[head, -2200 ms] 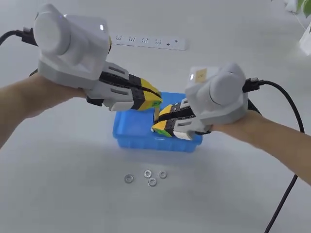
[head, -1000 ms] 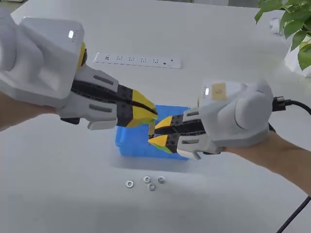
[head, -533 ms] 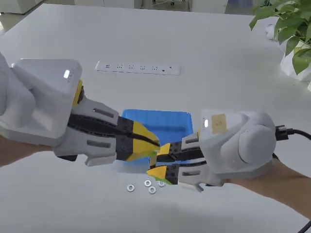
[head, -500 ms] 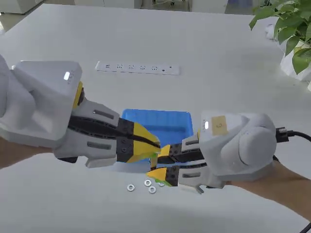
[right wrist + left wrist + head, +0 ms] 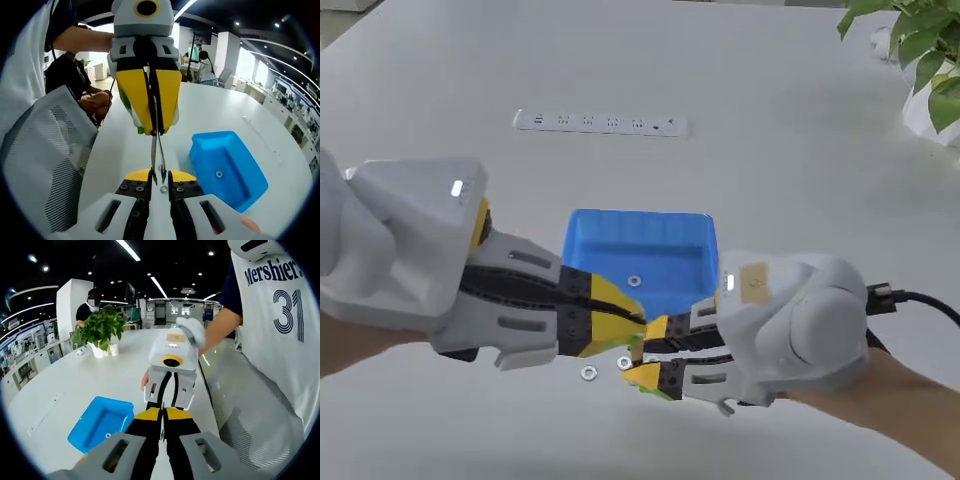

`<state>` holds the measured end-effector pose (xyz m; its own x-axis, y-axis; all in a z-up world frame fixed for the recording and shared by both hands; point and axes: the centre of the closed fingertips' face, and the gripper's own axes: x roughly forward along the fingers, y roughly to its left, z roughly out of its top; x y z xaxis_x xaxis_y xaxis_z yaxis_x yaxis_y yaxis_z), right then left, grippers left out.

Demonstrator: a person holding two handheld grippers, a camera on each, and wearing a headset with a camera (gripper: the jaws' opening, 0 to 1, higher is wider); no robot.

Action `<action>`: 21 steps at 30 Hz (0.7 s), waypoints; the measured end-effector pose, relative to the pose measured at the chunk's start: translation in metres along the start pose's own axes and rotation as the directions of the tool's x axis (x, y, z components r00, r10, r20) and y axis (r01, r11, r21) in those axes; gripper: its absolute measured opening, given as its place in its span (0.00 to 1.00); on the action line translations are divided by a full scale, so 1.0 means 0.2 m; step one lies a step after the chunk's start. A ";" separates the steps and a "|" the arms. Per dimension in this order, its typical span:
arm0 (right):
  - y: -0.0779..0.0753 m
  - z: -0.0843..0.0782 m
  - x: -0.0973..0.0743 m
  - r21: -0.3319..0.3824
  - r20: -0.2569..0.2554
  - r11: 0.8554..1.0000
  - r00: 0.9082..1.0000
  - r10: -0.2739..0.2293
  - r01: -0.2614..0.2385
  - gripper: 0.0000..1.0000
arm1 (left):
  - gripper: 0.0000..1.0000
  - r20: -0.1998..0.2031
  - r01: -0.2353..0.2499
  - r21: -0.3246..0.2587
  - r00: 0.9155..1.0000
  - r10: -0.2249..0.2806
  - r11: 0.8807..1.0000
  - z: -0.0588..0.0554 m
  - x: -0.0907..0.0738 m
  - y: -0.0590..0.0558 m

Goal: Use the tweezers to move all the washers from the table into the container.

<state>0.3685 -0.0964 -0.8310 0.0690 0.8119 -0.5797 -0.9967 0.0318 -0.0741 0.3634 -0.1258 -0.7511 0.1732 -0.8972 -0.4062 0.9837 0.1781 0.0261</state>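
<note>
Both grippers have come nearer, off the container point(image 5: 595, 240) and down over the loose washers point(image 5: 588, 373) on the table point(image 5: 800, 150) just near of it. The left gripper point(image 5: 632, 325) clamps the tweezers point(image 5: 157, 155). Their tips sit between the narrowly parted jaws of the right gripper point(image 5: 642, 368); I cannot tell whether they touch. One washer point(image 5: 635, 282) lies in the container.

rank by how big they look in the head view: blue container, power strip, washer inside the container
1. blue container
2. power strip, thin, and farther from the camera
3. washer inside the container
</note>
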 end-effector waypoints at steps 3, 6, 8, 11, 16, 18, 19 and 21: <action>0.00 -0.03 0.02 0.004 -0.013 1.000 1.000 0.005 -0.005 0.14 | 0.05 -0.004 0.000 -0.006 1.000 0.000 1.000 -0.03 0.01 0.01; 0.00 -0.05 0.03 0.014 -0.022 1.000 1.000 0.007 -0.006 0.14 | 0.05 -0.007 0.001 -0.014 1.000 -0.001 1.000 -0.05 0.02 0.00; 0.00 -0.07 0.04 0.017 -0.038 1.000 0.999 0.001 0.000 0.14 | 0.06 -0.003 -0.002 -0.028 1.000 0.002 1.000 -0.06 0.03 0.00; -0.01 -0.09 0.04 0.019 -0.049 1.000 0.999 0.000 0.001 0.14 | 0.06 -0.002 -0.011 -0.034 1.000 0.011 0.999 -0.08 0.04 0.00; -0.02 -0.11 0.06 0.043 -0.043 0.999 0.999 0.001 0.001 0.14 | 0.06 -0.009 -0.019 -0.038 1.000 0.019 0.999 -0.09 0.05 0.02; -0.02 -0.11 0.06 0.043 -0.047 0.999 0.999 0.001 0.001 0.14 | 0.06 -0.013 -0.021 -0.041 1.000 0.021 0.999 -0.10 0.05 0.02; -0.02 -0.11 0.06 0.048 -0.046 0.999 0.999 0.004 -0.002 0.14 | 0.06 -0.013 -0.019 -0.045 1.000 0.019 0.999 -0.10 0.05 0.02; -0.02 -0.12 0.07 0.053 -0.047 0.999 0.999 0.006 -0.003 0.14 | 0.06 -0.014 -0.020 -0.048 1.000 0.019 0.999 -0.11 0.06 0.02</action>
<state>0.3747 -0.0990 -0.8584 0.0654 0.7836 -0.6178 -0.9978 0.0601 -0.0295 0.3680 -0.1270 -0.7753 0.1913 -0.8879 -0.4184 0.9766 0.2149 -0.0094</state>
